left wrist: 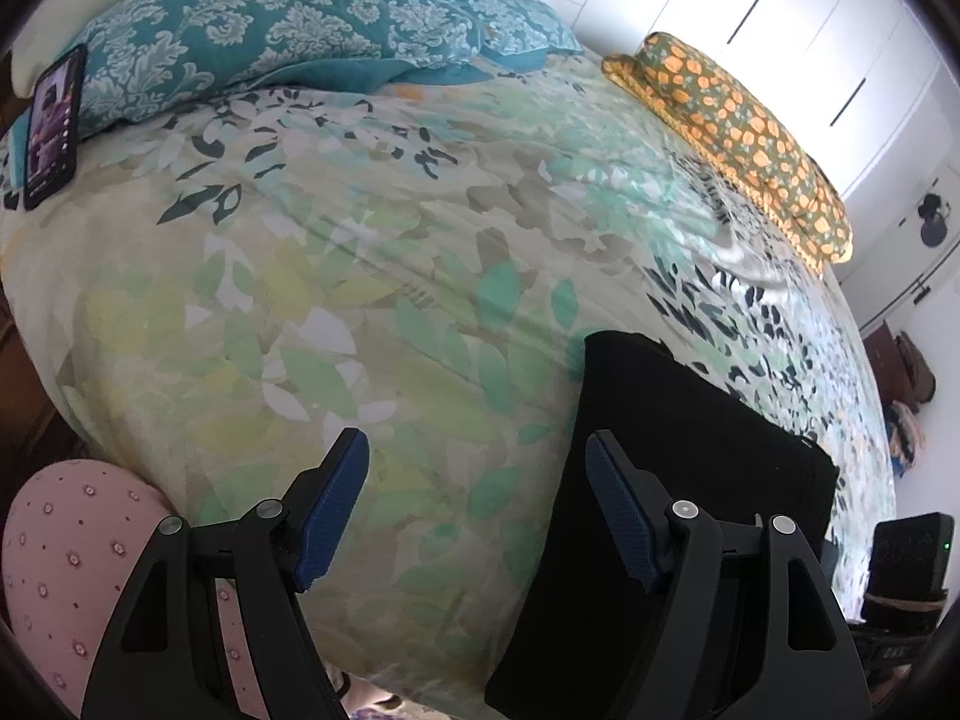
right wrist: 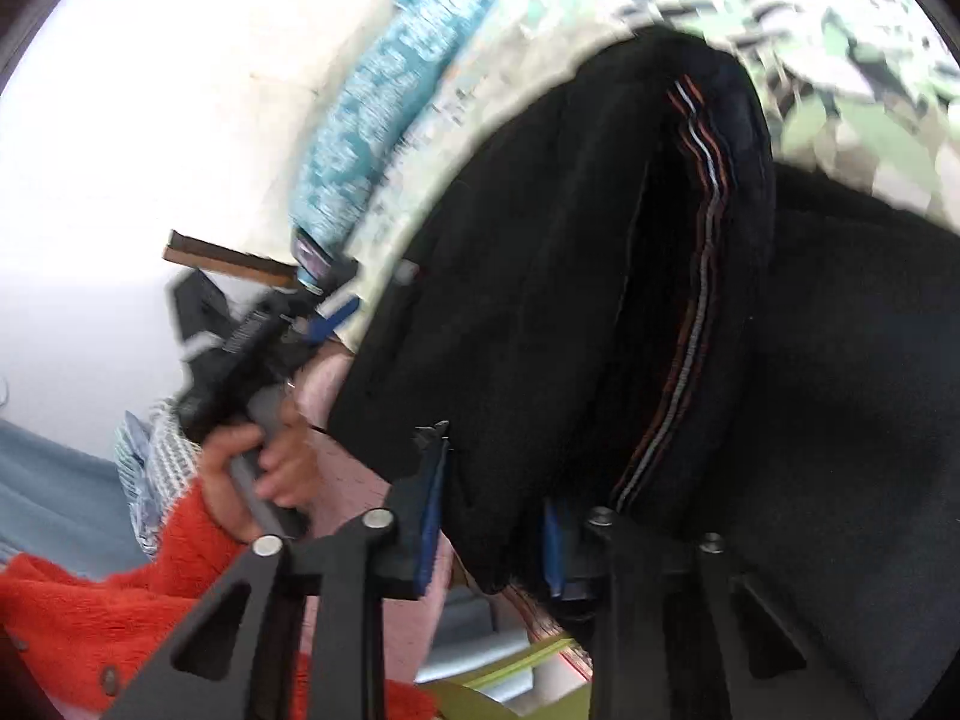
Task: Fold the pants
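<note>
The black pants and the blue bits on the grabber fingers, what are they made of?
The black pants look like soft, matte knit cloth, maybe fleece: they drape in folds, and a woven striped band shows inside the waist. The blue pads on the left gripper look like ribbed rubber or plastic, judging by the fine texture; which one is unclear.

Black pants [left wrist: 690,480], leaf-print bedspread [left wrist: 360,300], teal damask pillow [left wrist: 270,42].

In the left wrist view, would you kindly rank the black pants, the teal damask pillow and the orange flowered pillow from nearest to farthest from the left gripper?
1. Black pants: on the bedspread, right beside the left gripper, behind its right-hand finger.
2. Orange flowered pillow: up the bed, on the right.
3. Teal damask pillow: at the head of the bed, upper left.
</note>
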